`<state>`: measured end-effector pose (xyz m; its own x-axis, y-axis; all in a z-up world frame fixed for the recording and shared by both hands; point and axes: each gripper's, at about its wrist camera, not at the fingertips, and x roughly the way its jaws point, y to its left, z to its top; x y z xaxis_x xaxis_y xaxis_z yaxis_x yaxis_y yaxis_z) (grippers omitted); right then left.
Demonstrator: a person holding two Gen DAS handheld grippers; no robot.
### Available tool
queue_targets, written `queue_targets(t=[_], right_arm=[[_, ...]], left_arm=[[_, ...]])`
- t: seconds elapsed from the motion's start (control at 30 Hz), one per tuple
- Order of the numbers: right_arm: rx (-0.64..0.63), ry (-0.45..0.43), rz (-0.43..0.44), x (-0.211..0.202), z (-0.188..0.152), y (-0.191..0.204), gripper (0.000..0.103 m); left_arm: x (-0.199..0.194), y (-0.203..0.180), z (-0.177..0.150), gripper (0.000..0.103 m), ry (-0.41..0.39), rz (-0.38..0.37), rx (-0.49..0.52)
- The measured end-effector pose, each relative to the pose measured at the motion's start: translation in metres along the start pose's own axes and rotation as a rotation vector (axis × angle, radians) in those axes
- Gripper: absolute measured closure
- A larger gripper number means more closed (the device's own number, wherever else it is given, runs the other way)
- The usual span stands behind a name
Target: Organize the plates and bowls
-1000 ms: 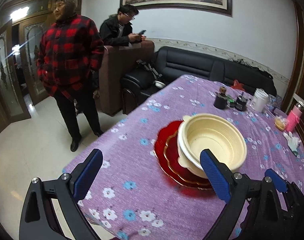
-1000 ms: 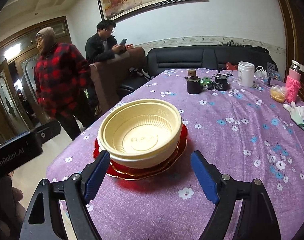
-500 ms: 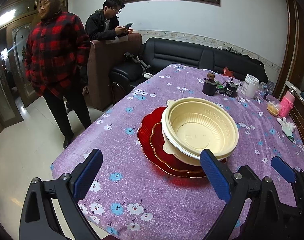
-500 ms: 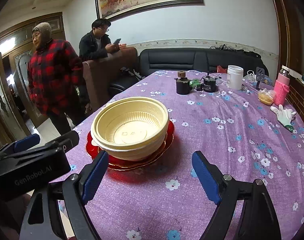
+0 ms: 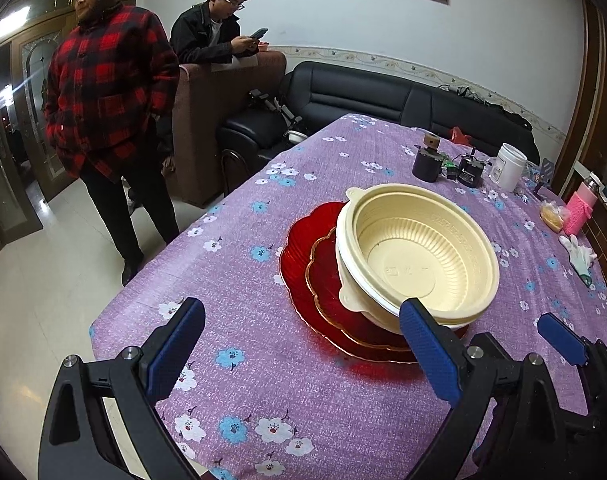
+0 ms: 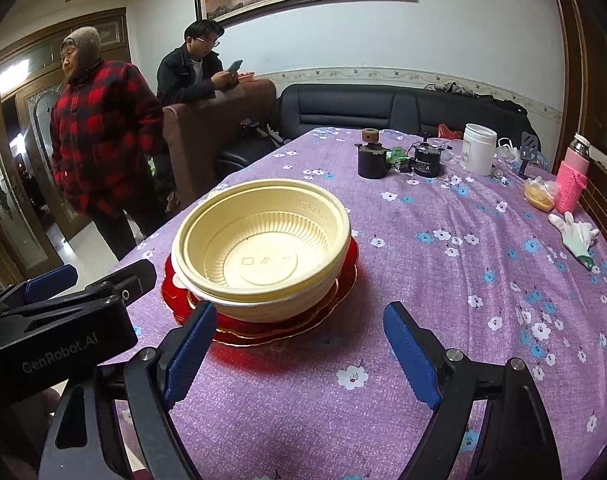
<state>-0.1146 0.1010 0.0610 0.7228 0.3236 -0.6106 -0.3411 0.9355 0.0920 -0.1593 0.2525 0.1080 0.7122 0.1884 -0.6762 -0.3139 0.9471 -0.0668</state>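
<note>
- My left gripper (image 5: 301, 344) has its fingers spread wide and grips nothing; it hovers over the near edge of the tabletop (image 5: 263, 400), which is covered in a purple flowered cloth.
- My right gripper (image 6: 299, 350) is likewise spread wide and empty, above the same near edge, to the right of the left one.
- The cream bowls (image 6: 261, 256) sit nested, one inside the other, on top of the red plates (image 5: 307, 264).
- The plates are stacked, a smaller gold-rimmed one on a larger scalloped one, and lie flat towards the near left part of the tabletop.
- In the left wrist view the bowls sit off-centre on the plates, shifted to the right side.
- In the right wrist view the right gripper's left finger (image 6: 189, 350) shows in front of the plates' near rim; I cannot tell if it touches.
- Near the far edge stand a dark cup (image 6: 371, 160), a black motor-like part (image 6: 425, 162) and a white jar (image 6: 478, 149).
- Along the right edge lie a pink bottle (image 6: 571, 178) and a white glove (image 6: 575, 236).
</note>
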Motion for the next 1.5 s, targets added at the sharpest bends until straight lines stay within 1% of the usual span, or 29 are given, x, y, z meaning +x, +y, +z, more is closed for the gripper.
queue_targets(t=[0.23, 0.53, 0.63, 0.73, 0.83, 0.87, 0.93, 0.97, 1.03, 1.1, 1.13, 1.2, 1.27, 1.37, 1.43, 1.5], right_arm=[[0.019, 0.025, -0.001, 0.008, 0.000, -0.004, 0.014], [0.011, 0.021, 0.003, 0.006, -0.002, -0.004, 0.014], [0.012, 0.019, 0.003, 0.005, -0.003, -0.004, 0.014], [0.019, 0.015, 0.006, 0.002, -0.003, -0.006, 0.014], [0.019, 0.000, 0.007, -0.003, -0.004, -0.007, 0.014], [0.017, -0.004, 0.008, -0.005, -0.003, -0.007, 0.014], [0.010, -0.012, 0.011, -0.007, -0.003, -0.006, 0.014], [0.005, -0.014, 0.014, -0.008, -0.002, -0.005, 0.014], [-0.004, -0.019, 0.023, -0.010, -0.001, -0.002, 0.014], [-0.014, -0.026, 0.030, -0.012, 0.001, 0.000, 0.014], [-0.022, -0.031, 0.035, -0.013, 0.001, 0.002, 0.014], [-0.038, -0.038, 0.041, -0.015, 0.002, 0.005, 0.014], [-0.057, -0.047, 0.046, -0.016, 0.002, 0.008, 0.014], [-0.079, -0.051, 0.061, -0.016, 0.002, 0.014, 0.014], [-0.091, -0.049, 0.076, -0.015, 0.001, 0.017, 0.014], [-0.102, -0.045, 0.088, -0.013, 0.000, 0.021, 0.014]], left_arm=[[0.007, -0.001, -0.001, 0.005, 0.025, -0.009, -0.007], [0.004, -0.005, -0.001, 0.005, 0.012, -0.007, 0.005], [-0.001, -0.007, -0.002, 0.005, -0.003, 0.001, 0.006], [-0.012, -0.005, -0.001, 0.005, -0.054, 0.033, -0.006], [-0.036, -0.003, -0.001, 0.004, -0.194, 0.109, -0.027], [-0.047, -0.003, -0.001, 0.000, -0.245, 0.138, -0.042], [-0.055, 0.000, 0.002, 0.000, -0.273, 0.146, -0.062], [-0.055, 0.002, 0.004, 0.000, -0.258, 0.133, -0.070], [-0.044, 0.004, 0.012, 0.000, -0.174, 0.071, -0.072], [-0.032, 0.010, 0.016, 0.000, -0.106, 0.024, -0.082], [-0.027, 0.013, 0.017, 0.000, -0.077, 0.013, -0.100], [-0.022, 0.018, 0.017, 0.000, -0.055, 0.005, -0.128], [-0.021, 0.024, 0.018, 0.000, -0.054, -0.002, -0.145], [-0.020, 0.029, 0.021, 0.000, -0.054, 0.021, -0.157], [-0.021, 0.032, 0.022, 0.000, -0.067, 0.052, -0.164], [-0.023, 0.032, 0.022, 0.000, -0.096, 0.061, -0.161]])
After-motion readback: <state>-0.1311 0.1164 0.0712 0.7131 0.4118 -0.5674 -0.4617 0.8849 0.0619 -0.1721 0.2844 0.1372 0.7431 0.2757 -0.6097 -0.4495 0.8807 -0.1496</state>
